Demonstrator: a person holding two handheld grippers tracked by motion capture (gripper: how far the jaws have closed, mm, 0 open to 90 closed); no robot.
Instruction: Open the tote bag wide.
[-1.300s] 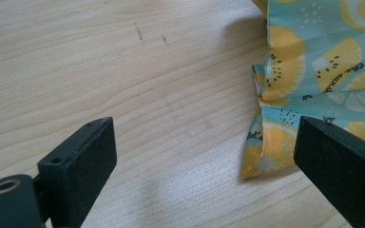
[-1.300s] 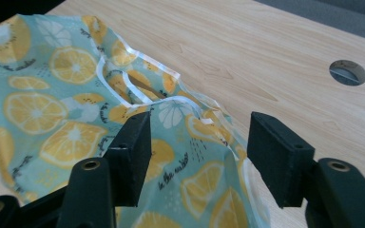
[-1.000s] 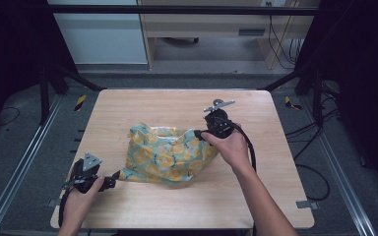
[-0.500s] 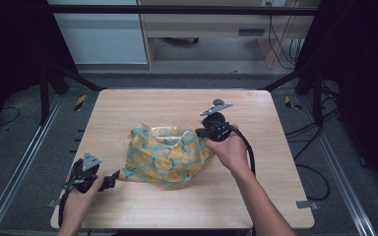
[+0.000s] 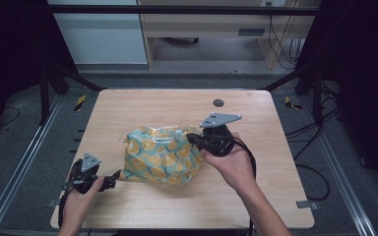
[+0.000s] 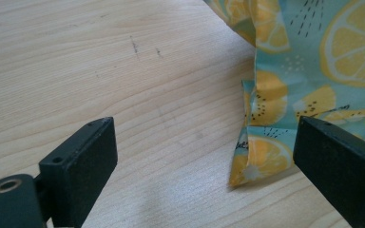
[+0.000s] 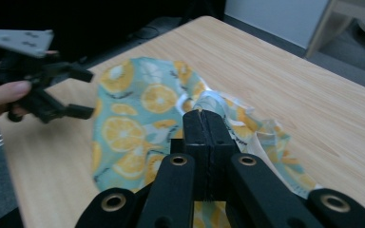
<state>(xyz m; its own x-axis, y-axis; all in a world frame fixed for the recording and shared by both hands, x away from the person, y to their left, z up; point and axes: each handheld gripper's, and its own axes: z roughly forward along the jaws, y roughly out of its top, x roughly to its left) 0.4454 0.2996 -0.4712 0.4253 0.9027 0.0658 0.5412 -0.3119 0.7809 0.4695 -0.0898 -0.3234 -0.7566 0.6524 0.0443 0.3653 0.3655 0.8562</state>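
The right gripper (image 7: pixel 203 116) pinches the lemon-print cloth (image 5: pixel 162 155); left gripper (image 6: pixel 204 161) fingers gape wide (cloth corner between).

Black tongs (image 5: pixel 193 139), grey three-cornered plates, trailing cables

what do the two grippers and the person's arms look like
Both are black hand-held tools. The left gripper and the right gripper each carry a grey three-cornered plate on top and trail a black cable. The jaws are blocky black bars on arms with brass-coloured pivot rings, seen in both gripper views. The person's forearms are bare, with no sleeves or gloves in sight.
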